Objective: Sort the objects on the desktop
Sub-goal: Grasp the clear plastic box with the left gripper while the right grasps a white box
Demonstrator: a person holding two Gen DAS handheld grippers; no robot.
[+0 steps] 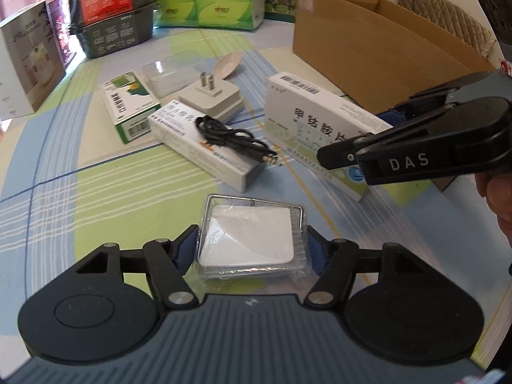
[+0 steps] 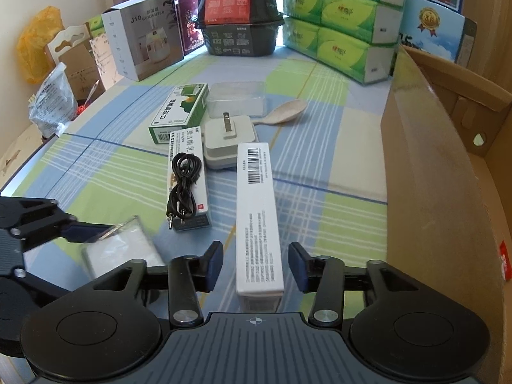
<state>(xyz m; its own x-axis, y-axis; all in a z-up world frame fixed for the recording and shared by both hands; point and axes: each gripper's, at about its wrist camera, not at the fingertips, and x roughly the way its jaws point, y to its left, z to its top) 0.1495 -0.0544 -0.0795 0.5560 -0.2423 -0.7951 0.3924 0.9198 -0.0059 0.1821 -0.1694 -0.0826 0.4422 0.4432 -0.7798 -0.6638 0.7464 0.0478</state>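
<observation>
Fingers of the left gripper (image 1: 252, 243) are clenched on a small white square item in a clear plastic wrapper (image 1: 252, 240), their blue pads (image 1: 184, 246) pressing its two side edges; whether the item rests on the bench or is lifted cannot be told. Fingers of the right gripper (image 2: 256, 267) are released and straddle the near end of a long white medicine box with a barcode (image 2: 257, 217), a gap showing between each blue pad (image 2: 214, 265) and the box side. This box lies on the bench (image 2: 336, 224), which is covered with a blue, green and white checked cloth. Just left of the right fingers and slightly ahead lies a second long white medicine box (image 2: 188, 172) with a coiled black audio cable (image 2: 184, 185) resting on top. Ahead of both boxes sit a white wall-plug adapter with prongs up (image 2: 228, 140), a green and white carton (image 2: 179, 112), a clear plastic lidded case (image 2: 236, 97) and a beige plastic spoon (image 2: 283, 113). To the right of the right fingers stands an open brown cardboard box (image 2: 432, 192). At the far edge are stacked green tissue packs (image 2: 345, 25) and black food containers (image 2: 240, 16).
</observation>
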